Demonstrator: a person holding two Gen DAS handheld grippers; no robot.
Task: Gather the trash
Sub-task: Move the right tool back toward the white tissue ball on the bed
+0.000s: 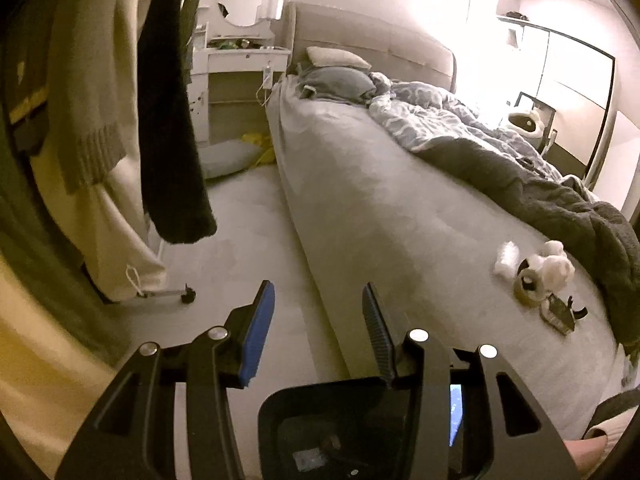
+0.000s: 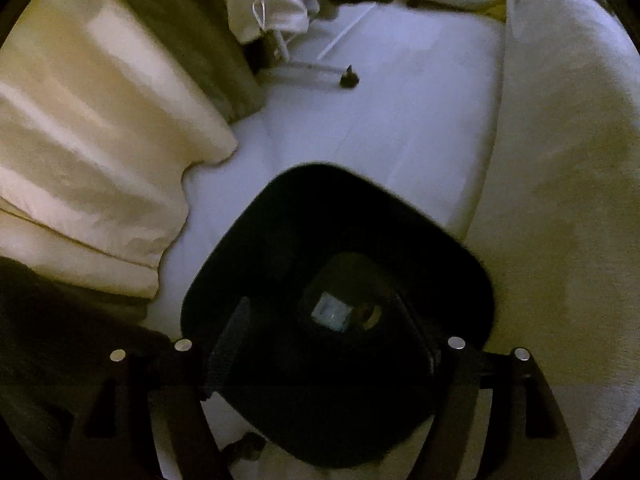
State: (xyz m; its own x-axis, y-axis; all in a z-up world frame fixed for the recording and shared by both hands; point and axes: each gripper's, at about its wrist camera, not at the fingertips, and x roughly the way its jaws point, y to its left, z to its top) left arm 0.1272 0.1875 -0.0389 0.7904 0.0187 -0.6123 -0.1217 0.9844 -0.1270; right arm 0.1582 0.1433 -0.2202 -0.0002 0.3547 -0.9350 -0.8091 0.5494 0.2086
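My left gripper [image 1: 318, 288] stands open with nothing between its blue pad and ribbed black pad, above the floor beside the bed [image 1: 380, 200]. Trash lies on the bed's near right part: a crumpled white tissue [image 1: 506, 258], a tape roll [image 1: 528, 284], a white fluffy wad [image 1: 558, 266] and a small dark carton [image 1: 558, 314]. A black bin [image 1: 320, 390] stands below the gripper. My right gripper [image 2: 320, 304] points down into the same bin [image 2: 320, 176], jaws wide open and empty. At the bin's bottom lie a bluish packet [image 2: 330, 312] and a small round thing [image 2: 372, 314].
Clothes [image 1: 100, 80] hang on a wheeled rack [image 1: 188, 294] at the left. Cream curtains [image 2: 80, 140] fall to the floor beside the bin. A pillow [image 1: 228, 156] lies on the floor near a white dressing table [image 1: 240, 56]. The bed's side [image 2: 560, 160] rises right of the bin.
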